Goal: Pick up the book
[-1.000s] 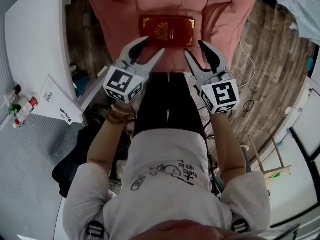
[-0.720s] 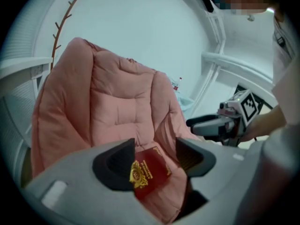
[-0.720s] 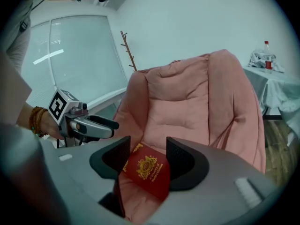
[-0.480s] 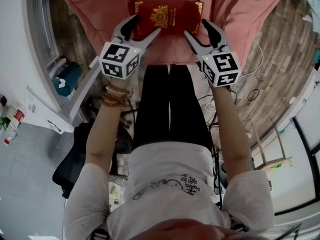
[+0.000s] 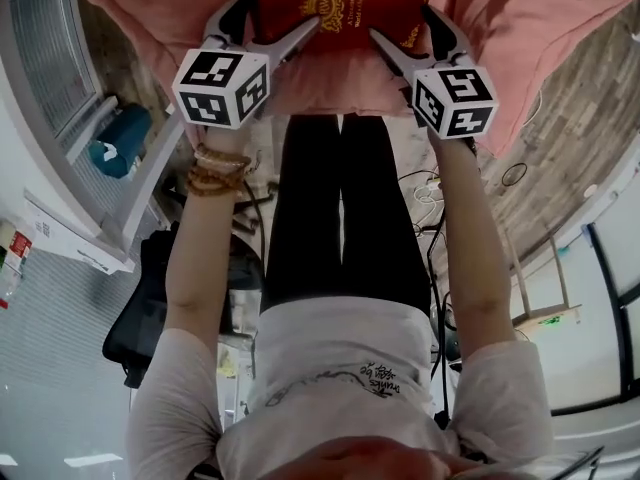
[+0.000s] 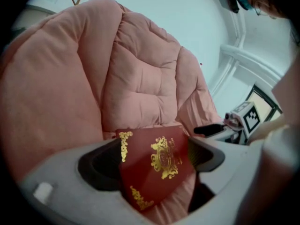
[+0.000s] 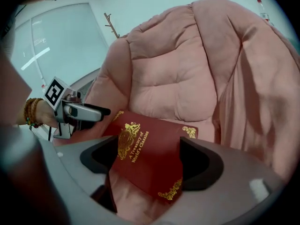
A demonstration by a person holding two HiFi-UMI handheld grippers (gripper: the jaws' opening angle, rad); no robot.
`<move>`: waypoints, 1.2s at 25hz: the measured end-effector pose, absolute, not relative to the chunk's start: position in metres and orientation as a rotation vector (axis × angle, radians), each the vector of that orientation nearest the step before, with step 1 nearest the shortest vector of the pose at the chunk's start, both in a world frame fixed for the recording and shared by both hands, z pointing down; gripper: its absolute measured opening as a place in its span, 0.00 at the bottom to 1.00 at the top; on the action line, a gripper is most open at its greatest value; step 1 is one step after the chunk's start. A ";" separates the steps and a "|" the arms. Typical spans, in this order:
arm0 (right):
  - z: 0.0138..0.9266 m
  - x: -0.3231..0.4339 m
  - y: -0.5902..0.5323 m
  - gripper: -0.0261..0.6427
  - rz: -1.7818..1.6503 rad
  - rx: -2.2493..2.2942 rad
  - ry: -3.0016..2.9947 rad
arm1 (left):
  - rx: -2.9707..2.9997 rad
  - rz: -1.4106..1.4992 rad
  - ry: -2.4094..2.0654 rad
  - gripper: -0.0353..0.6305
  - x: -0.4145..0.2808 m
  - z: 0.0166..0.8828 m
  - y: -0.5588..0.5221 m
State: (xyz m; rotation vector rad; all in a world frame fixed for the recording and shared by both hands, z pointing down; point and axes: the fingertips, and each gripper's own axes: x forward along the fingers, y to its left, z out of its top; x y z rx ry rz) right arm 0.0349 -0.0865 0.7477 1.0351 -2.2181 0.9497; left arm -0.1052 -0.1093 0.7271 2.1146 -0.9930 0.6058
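Note:
A dark red book (image 5: 340, 6) with gold ornament lies flat on the seat of a pink padded armchair (image 5: 520, 28). My left gripper (image 5: 268, 23) straddles the book's left end, and its jaws are opening with the book (image 6: 154, 168) between them, the pads not pressing on it. At the right end my right gripper (image 5: 415, 36) stands the same way, its jaws opening around the book (image 7: 145, 158) without pressing. Each gripper shows in the other's view: the right gripper (image 6: 220, 129) and the left gripper (image 7: 79, 111).
The armchair's puffy back (image 7: 187, 74) and arms rise close round the book. A white desk (image 5: 60, 228) and a teal object (image 5: 110, 153) are at the left. Cables (image 5: 425, 183) lie on the wood floor (image 5: 560, 168) beside the person's black-clad legs (image 5: 340, 208).
Both grippers have come down and forward onto the chair seat. Their jaws have spread wider and now stand around the book's two ends instead of short of it.

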 end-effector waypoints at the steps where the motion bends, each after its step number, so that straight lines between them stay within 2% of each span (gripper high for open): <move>1: 0.753 0.037 -0.087 0.67 0.960 1.046 -2.206 | 2.105 0.607 -0.992 0.72 -0.107 0.731 -0.110; 4: 0.770 0.045 -0.086 0.73 0.995 1.077 -2.168 | 2.075 0.621 -0.980 0.76 -0.112 0.742 -0.111; 10: 0.797 0.052 -0.085 0.77 1.056 1.073 -2.129 | 2.032 0.669 -0.921 0.83 -0.111 0.763 -0.111; 25: 0.832 0.048 -0.081 0.78 1.116 1.063 -2.094 | 1.982 0.697 -0.882 0.87 -0.106 0.784 -0.111; 30: 0.829 0.041 -0.083 0.71 1.109 1.043 -2.112 | 1.979 0.712 -0.896 0.87 -0.106 0.784 -0.111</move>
